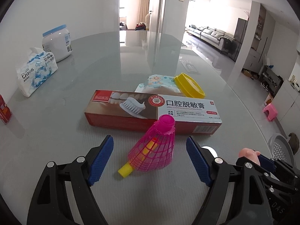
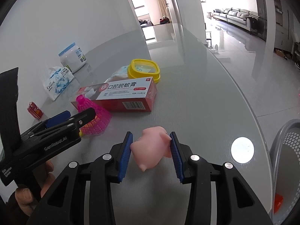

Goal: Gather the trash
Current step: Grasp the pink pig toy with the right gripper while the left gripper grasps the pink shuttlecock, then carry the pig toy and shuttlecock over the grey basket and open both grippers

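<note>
A pink plastic shuttlecock [image 1: 156,146] with a yellow piece [image 1: 126,170] poking out lies on the grey table, between the blue pads of my left gripper [image 1: 150,144], which is open around it without touching. It also shows in the right wrist view [image 2: 95,115]. My right gripper [image 2: 151,140] is shut on a pink toy pig [image 2: 151,149], both pads touching it. The pig's tip shows in the left wrist view [image 1: 250,154]. A red and white toothpaste box [image 1: 151,110] lies just behind the shuttlecock.
A yellow lid [image 1: 189,85] and a wet-wipe pack [image 1: 159,84] lie behind the box. A tissue pack [image 1: 35,71], a white jar [image 1: 57,42] and a red can [image 1: 4,110] stand at the left. A grey mesh bin [image 2: 285,161] stands off the table's right edge.
</note>
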### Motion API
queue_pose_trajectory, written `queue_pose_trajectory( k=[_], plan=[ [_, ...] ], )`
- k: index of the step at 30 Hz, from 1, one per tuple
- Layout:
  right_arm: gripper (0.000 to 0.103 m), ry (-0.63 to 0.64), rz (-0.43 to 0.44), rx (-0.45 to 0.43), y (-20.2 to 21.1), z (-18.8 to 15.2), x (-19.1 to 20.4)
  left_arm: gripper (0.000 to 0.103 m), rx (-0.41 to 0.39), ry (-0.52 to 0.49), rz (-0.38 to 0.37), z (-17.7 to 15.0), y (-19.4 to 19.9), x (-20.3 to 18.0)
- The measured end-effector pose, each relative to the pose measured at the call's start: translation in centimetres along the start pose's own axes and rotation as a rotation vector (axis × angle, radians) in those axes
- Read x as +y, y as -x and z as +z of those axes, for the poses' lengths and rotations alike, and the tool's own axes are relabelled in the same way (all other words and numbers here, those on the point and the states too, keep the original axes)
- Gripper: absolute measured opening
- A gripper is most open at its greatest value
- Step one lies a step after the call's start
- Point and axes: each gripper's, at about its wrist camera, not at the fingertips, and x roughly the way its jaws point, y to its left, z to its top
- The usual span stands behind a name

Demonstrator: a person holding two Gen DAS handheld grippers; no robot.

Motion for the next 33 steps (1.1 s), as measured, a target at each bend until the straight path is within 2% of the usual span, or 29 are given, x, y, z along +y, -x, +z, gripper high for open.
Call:
queue_pose_trajectory(
  k=[2,5,8,15,21,26,33],
  plan=[
    [0.039,-0.009,0.001,-0.001,0.2,-0.1,-0.4,0.071,-0.004,0.003,-0.003,0.2,-0.4,-0.2],
    [0.039,-0.024,0.005,0.0,0.4,-0.2,-0.9,0.043,0.008,0.0,-0.001,0.1,-0.9,-0.3],
    [0.039,-0.027,0.008,-0.001,0.4,-0.3,-1.0,0.038,0.003,0.005,-0.011,-0.1,-0.7,-0.1],
    [0.039,-0.034,0.019,-0.021,1.3,-0.2,-1.4,0.035,-0.026,0.021,-0.024,0.0,1.0,0.3],
    [0.039,-0.044,0.016,-0.05,2.9,-0.6,-2.3,0.035,-0.064,-0.007,-0.038,0.1,3.8,-0.6],
    [0.039,-0.059,-0.027,-0.073,5.4,-1.7,-4.4,0.035,-0.088,-0.039,-0.108,-0.3,5.5,-3.8],
    [0.039,-0.146,-0.142,-0.128,10.7,-4.3,-10.5,0.035,-0.068,-0.148,-0.257,-1.5,6.4,-12.1]
  ],
)
